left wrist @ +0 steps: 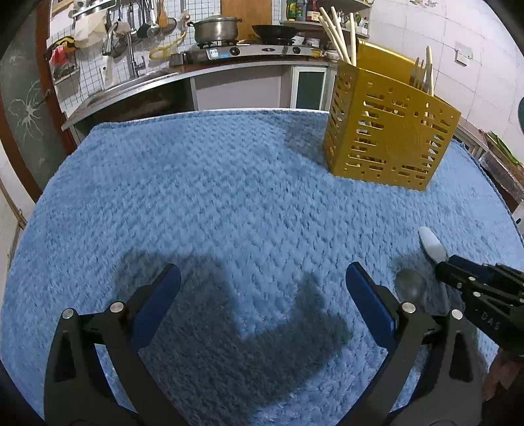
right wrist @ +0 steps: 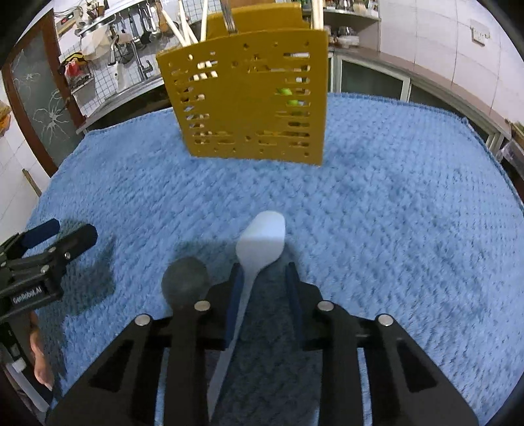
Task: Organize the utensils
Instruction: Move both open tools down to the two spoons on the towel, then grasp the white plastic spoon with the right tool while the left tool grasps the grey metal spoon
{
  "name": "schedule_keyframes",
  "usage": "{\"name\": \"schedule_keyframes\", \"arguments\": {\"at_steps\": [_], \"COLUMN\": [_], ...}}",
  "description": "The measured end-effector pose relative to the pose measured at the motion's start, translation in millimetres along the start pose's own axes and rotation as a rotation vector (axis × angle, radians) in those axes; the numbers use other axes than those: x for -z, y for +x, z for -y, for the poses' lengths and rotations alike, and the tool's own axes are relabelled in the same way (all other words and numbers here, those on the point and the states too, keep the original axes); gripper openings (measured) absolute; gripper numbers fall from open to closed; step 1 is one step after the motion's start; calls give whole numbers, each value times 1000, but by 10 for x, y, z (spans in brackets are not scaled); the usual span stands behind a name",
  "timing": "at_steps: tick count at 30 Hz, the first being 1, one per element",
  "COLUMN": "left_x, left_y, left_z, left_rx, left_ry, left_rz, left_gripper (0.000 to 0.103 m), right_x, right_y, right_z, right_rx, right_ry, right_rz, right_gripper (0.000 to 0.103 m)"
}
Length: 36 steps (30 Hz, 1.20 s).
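A yellow perforated utensil holder [left wrist: 389, 134] stands on the blue cloth, holding chopsticks and forks; it also shows in the right wrist view [right wrist: 252, 98]. A white spatula [right wrist: 260, 244] lies between my right gripper's [right wrist: 263, 278] fingers, handle running back under the gripper. The jaws are partly closed around the handle with a visible gap on the right. A grey spoon [right wrist: 185, 281] lies just left of it. In the left wrist view the spatula tip [left wrist: 432, 244] and the spoon [left wrist: 411, 283] show by the right gripper [left wrist: 442, 265]. My left gripper [left wrist: 262, 288] is open and empty over the cloth.
The blue textured cloth [left wrist: 213, 196] covers the table. Behind it a kitchen counter holds a stove with a pot [left wrist: 216, 29] and a wok [left wrist: 275, 31], plus a sink. The left gripper shows at the left in the right wrist view [right wrist: 62, 236].
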State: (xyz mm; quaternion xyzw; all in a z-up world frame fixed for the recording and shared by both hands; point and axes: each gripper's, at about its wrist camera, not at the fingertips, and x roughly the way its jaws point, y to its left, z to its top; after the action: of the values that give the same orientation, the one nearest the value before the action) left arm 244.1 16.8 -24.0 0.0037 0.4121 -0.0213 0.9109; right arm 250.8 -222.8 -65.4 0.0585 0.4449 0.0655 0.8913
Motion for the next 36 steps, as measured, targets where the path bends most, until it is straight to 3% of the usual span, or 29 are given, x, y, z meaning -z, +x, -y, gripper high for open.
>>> {"name": "schedule_keyframes", "arguments": {"at_steps": [3, 7, 24, 27, 29, 36], "left_x": [11, 22, 264, 319, 346, 208], "left_y": [-19, -27, -107, -113, -85, 91], "left_z": [29, 87, 825, 987, 1047, 1183], "left_rx": [12, 25, 96, 92, 105, 78], "left_ry": [-5, -13, 22, 28, 25, 44], "left_rz": [-2, -20, -103, -123, -154, -200], "left_gripper": [97, 97, 96, 83, 65, 60], "right_x": [-17, -71, 30, 81, 115, 125], "right_y": [44, 80, -237, -255, -270, -321], "right_z": [-54, -46, 791, 869, 904, 1015], "right_rx": [31, 27, 38, 30, 24, 4], "right_ry": [-13, -4, 76, 89, 91, 98], "right_rz": [-17, -22, -3, -3, -3, -10], "right_gripper": [22, 10, 9, 9, 9, 9]}}
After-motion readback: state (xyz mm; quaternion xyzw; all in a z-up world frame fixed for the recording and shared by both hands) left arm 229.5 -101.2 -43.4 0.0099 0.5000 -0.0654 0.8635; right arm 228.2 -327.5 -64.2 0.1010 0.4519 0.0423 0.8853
